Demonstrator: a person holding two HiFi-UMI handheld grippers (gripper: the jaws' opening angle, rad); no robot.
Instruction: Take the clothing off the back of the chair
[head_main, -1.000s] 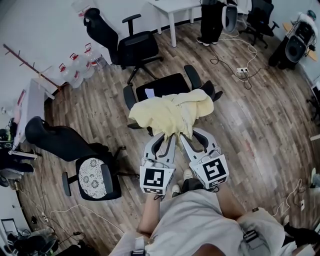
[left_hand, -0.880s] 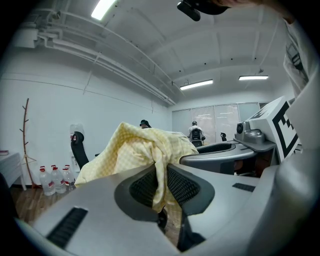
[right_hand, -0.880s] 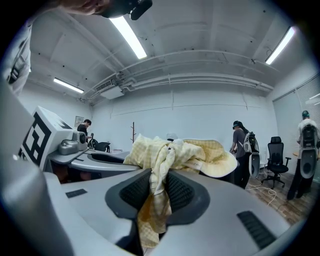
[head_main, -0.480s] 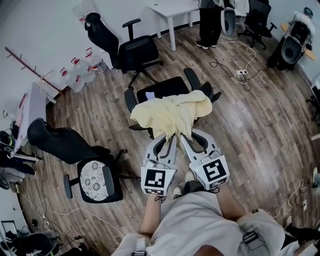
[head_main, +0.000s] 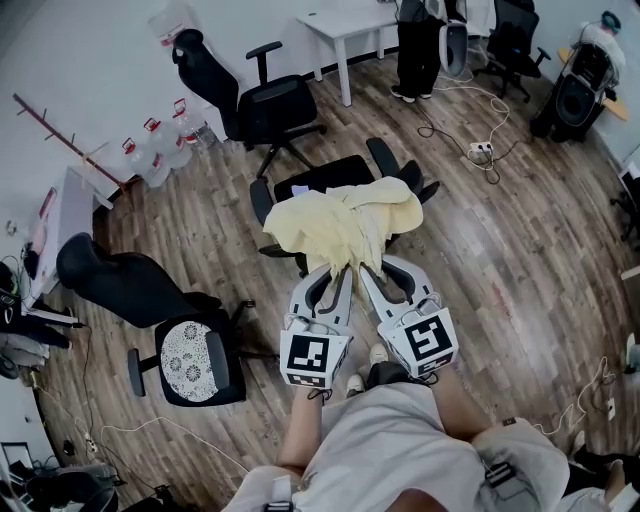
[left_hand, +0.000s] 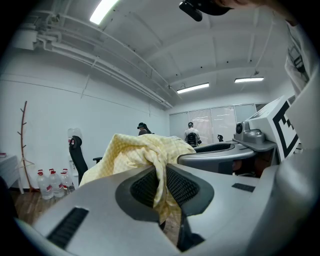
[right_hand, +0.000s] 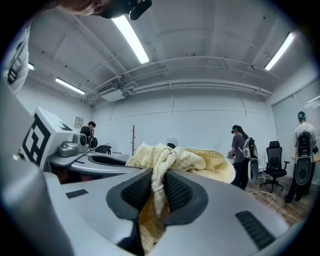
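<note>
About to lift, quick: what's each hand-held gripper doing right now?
Left hand-held gripper: jaws just closed, shut on the yellow garment.
Right hand-held gripper: jaws just closed, shut on the yellow garment.

clothing (head_main: 338, 226) — pale yellow, bunched | draped over chair (head_main: 338, 171) back
</note>
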